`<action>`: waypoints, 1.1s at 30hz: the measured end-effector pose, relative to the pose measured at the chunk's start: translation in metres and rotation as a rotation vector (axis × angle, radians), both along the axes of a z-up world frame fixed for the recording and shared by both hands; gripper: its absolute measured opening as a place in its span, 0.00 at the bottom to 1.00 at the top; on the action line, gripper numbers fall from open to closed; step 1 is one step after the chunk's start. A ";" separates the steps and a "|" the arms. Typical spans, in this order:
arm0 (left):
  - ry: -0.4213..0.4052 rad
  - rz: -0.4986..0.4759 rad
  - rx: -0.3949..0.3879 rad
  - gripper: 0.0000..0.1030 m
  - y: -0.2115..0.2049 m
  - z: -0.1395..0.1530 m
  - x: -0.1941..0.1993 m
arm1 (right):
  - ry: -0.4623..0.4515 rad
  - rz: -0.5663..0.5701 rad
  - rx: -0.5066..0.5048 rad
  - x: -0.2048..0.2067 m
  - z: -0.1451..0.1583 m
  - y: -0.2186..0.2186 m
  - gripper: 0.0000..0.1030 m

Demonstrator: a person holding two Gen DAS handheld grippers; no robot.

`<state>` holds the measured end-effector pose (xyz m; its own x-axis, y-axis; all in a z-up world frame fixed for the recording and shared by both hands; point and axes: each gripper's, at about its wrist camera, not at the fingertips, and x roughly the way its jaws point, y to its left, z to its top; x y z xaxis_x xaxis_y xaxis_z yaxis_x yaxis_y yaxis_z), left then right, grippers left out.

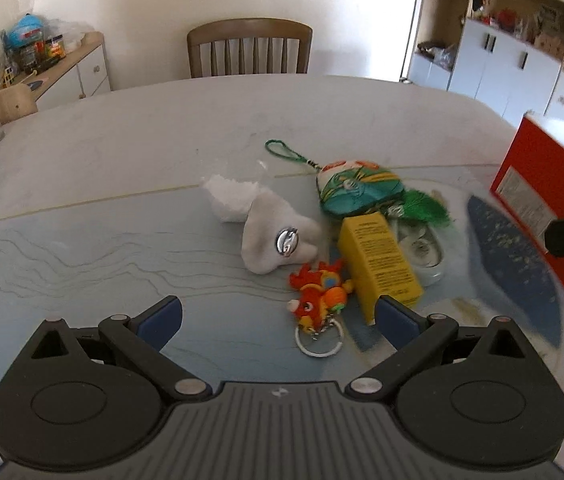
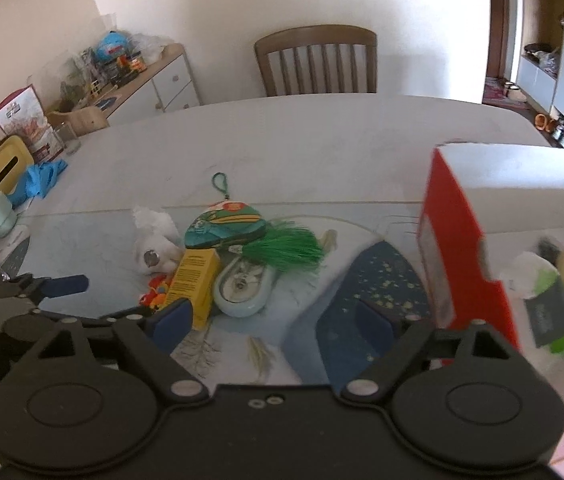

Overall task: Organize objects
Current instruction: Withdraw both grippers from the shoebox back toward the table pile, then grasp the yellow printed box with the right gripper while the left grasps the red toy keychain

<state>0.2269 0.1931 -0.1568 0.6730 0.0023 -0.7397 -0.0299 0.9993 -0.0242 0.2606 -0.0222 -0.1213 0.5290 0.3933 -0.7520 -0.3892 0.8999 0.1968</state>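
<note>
Trinkets (image 1: 318, 292) lie clustered; each hand-held gripper (image 1: 280, 318) (image 2: 272, 320) gapes, seemingly empty.

left gripper (image 1: 278, 314) jaws wide | right gripper (image 2: 274, 322) jaws wide, empty

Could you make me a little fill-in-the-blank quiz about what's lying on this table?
1. The box lying beside the orange toy keyring is ____ in colour.
2. The tassel on the painted pouch is ____.
3. Behind the table stands a wooden ____.
4. Both grippers, left and right, have their jaws ____.

Missing words: yellow; green; chair; open
</note>
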 end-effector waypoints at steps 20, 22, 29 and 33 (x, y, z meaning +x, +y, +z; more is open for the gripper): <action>-0.009 -0.042 0.040 0.94 -0.016 -0.026 0.011 | 0.052 0.134 -0.081 0.026 -0.023 0.081 0.56; -0.019 -0.047 0.040 0.88 -0.019 -0.025 0.012 | 0.072 0.140 -0.091 0.030 -0.029 0.086 0.52; -0.038 -0.077 0.037 0.64 -0.025 -0.021 0.014 | 0.084 0.190 -0.140 0.036 -0.038 0.102 0.43; -0.041 -0.093 0.035 0.50 -0.027 -0.019 0.014 | 0.087 0.202 -0.146 0.039 -0.039 0.106 0.40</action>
<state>0.2412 0.1664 -0.1759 0.7010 -0.0360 -0.7123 0.0631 0.9979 0.0117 0.2998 0.0841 -0.1606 0.3814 0.3679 -0.8480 -0.5510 0.8271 0.1111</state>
